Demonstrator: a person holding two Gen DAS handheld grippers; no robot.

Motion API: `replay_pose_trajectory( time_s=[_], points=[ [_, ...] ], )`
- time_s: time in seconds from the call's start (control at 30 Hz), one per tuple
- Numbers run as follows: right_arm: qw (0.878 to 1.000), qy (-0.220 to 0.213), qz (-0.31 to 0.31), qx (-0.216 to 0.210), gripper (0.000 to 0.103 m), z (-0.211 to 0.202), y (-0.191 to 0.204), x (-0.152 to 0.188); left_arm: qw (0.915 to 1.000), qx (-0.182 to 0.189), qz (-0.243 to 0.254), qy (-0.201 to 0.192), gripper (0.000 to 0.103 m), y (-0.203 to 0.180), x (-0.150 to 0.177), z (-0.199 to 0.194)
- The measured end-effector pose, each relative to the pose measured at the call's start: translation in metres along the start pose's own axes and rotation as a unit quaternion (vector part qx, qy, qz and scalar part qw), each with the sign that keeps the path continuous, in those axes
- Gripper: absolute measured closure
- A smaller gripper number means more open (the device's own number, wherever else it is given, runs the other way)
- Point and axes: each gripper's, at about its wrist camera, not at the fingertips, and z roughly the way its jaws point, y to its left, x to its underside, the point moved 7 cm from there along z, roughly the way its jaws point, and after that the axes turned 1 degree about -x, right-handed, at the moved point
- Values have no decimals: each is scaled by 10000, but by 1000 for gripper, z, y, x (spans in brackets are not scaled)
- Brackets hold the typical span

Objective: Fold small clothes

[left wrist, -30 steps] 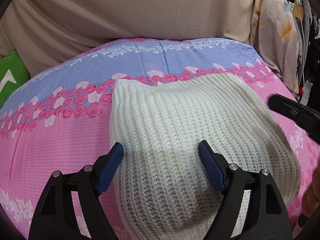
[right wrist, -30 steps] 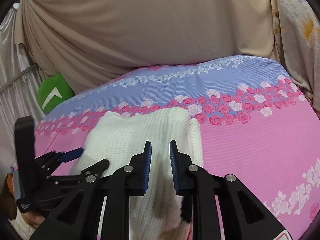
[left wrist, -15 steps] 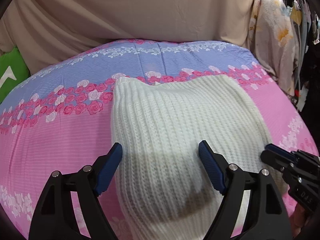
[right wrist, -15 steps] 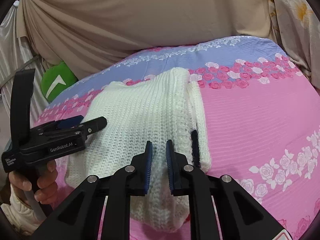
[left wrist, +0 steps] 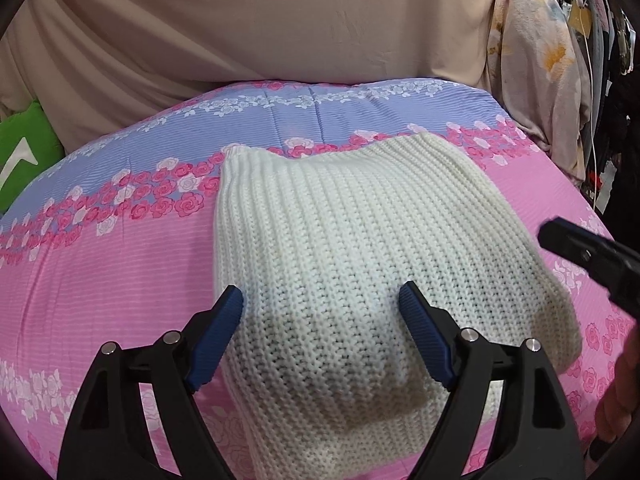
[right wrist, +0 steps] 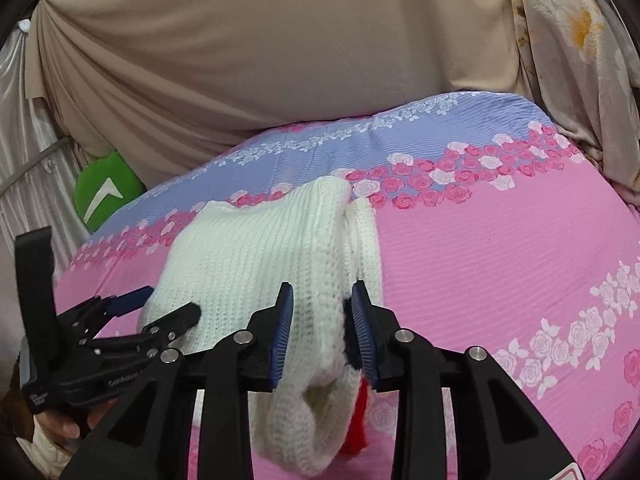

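A folded cream knit garment (left wrist: 352,240) lies on the pink and lilac floral bedspread (left wrist: 100,272). My left gripper (left wrist: 320,320) is open, its blue pads hovering over the garment's near end without holding it. In the right wrist view the garment (right wrist: 256,256) shows its right folded edge and a red part underneath (right wrist: 358,420). My right gripper (right wrist: 320,316) is partly open, jaws on either side of that thick near-right edge. The left gripper (right wrist: 160,308) shows at the garment's left; the right gripper's black body shows at the right in the left wrist view (left wrist: 588,256).
A beige draped cloth (right wrist: 280,60) backs the bed. A green cushion (right wrist: 106,192) sits at the far left. Floral fabric (left wrist: 536,72) and hanging clothes stand at the right edge of the bed.
My right gripper has opened from nearly shut and dropped to the garment's near-right edge, now straddling it. The left gripper has stayed open over the garment.
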Motion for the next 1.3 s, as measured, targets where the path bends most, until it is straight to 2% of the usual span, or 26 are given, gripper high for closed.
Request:
replay_pose_trajectory(
  time_s=[0.07,0.1,0.13,0.23,0.3,0.33,0.43,0.47,0.6,0.7,0.8,0.83,0.9,0.93,0.97,1.13,1.17,1.2,1.3],
  points=[
    [9992,383,107,-107,66,29,-7,1,10000,-41,18,-8,24,-1,0,0],
    [9984,526,139,-165,72,39,-7,4,10000,-50,22,-11,24,-1,0,0],
    [9981,580,138,-175,73,47,-7,5,10000,-65,23,-9,24,-1,0,1],
    [9996,143,18,-261,91,24,5,-11,10000,-66,14,-1,24,1,0,1],
    [9984,-190,79,-523,92,5,8,-22,10000,-63,-7,3,22,1,0,2],
    [9982,-173,141,-551,92,6,5,-22,10000,-66,-6,-4,22,0,0,2],
    [9987,494,137,-47,91,50,-15,-1,10000,-58,5,2,21,1,0,4],
    [9985,435,268,-192,91,52,-17,2,10000,-76,9,3,21,1,1,5],
    [9993,84,304,-208,90,13,-4,-7,9999,70,-134,-13,21,5,1,-5],
    [9996,-127,-58,-232,91,-22,15,1,9993,245,-235,-142,21,6,1,-23],
    [9991,57,-357,-225,91,-32,27,26,9995,253,-167,-123,21,6,8,-29],
    [9988,165,-463,-72,91,-29,27,35,9995,267,-136,-44,21,5,13,-26],
    [9955,462,-654,499,91,-7,16,53,9997,148,-78,154,21,3,24,-12],
    [9946,630,-586,588,91,5,10,60,9997,72,-67,204,19,3,28,-7],
    [9959,644,-411,477,91,9,6,63,9996,48,-77,256,18,3,32,-3],
    [9990,297,-258,229,90,-21,13,48,9991,232,-253,247,18,9,31,-15],
    [9994,194,-225,168,87,-27,14,43,9991,231,-273,215,18,11,30,-18],
    [9997,92,-180,156,84,-32,13,39,9991,226,-290,194,18,11,29,-20],
    [9995,-34,-157,255,84,-34,11,27,9992,197,-282,191,18,10,27,-20]
  ],
)
